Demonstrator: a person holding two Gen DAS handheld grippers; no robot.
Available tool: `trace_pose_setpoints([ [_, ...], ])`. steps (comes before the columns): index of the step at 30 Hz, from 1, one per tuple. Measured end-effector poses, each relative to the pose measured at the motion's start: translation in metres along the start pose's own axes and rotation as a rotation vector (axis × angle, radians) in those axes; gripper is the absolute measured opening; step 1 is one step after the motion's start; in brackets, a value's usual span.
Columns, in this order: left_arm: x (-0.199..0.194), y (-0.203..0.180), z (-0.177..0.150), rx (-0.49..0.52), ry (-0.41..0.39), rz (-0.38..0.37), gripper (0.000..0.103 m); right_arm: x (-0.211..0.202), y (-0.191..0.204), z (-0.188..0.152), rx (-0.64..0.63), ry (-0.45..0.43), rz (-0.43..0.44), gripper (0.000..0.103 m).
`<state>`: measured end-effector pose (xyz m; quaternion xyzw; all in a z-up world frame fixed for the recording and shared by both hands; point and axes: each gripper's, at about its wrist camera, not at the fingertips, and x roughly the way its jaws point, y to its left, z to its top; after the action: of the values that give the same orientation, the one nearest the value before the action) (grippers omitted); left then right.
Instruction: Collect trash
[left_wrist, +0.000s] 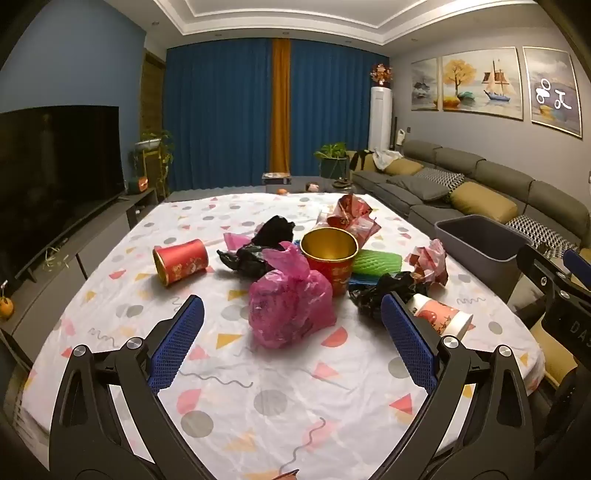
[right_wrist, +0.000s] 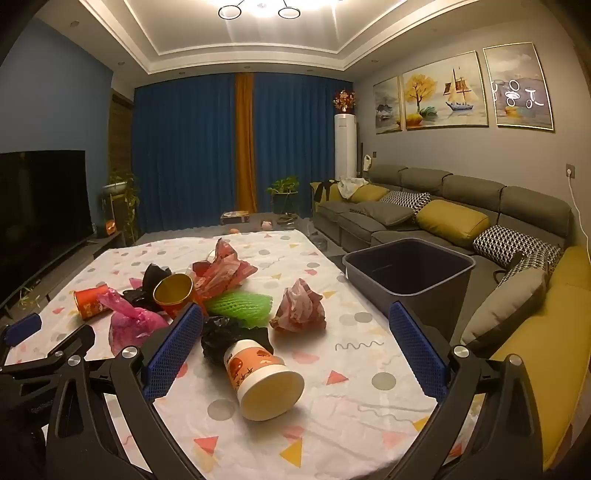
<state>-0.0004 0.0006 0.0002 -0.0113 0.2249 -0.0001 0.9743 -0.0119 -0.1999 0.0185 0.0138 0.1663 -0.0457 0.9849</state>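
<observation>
- A table (left_wrist: 295, 406) under a white cloth printed with coloured dots, triangles and squiggles filled the middle of a living room lit from a ceiling lamp (right_wrist: 258, 9).
- The left gripper (left_wrist: 291, 317) hung low over the near end of the table, its blue-padded jaws spread wide and holding nothing; a knotted pink plastic bag (left_wrist: 291, 314) lay on the cloth between and just beyond them.
- The right gripper (right_wrist: 295, 328) was likewise wide open and empty, with a white and orange paper cup (right_wrist: 266, 380) lying on its side between its jaws.
- The trash sat in a loose heap at mid-table: an upright red cup with a gold inside (left_wrist: 330, 258), a second red cup tipped over (left_wrist: 181, 262) to its left, black plastic bags (left_wrist: 258, 247), a green foam net (left_wrist: 375, 262) and crumpled red wrapping (left_wrist: 354, 216).
- Another crumpled wrapper (right_wrist: 301, 306) lay apart on the cloth, near the table's right edge.
- A dark grey bin (right_wrist: 410, 273) stood open just beside that edge, between the table and a long grey sofa (right_wrist: 461, 206) with yellow and patterned cushions.
- Blue curtains (left_wrist: 229, 110) with an orange strip covered the far wall, a dark television (left_wrist: 55, 173) stood at left, and three framed paintings (left_wrist: 480, 83) hung above the sofa.
</observation>
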Motion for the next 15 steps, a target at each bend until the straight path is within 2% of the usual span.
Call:
trace_pose_setpoints([
  [15,0.0035,-0.0065,0.0010,0.001,-0.005,0.014,0.095,0.0040,-0.0016,-0.0002,0.006,0.002,-0.002,0.098],
])
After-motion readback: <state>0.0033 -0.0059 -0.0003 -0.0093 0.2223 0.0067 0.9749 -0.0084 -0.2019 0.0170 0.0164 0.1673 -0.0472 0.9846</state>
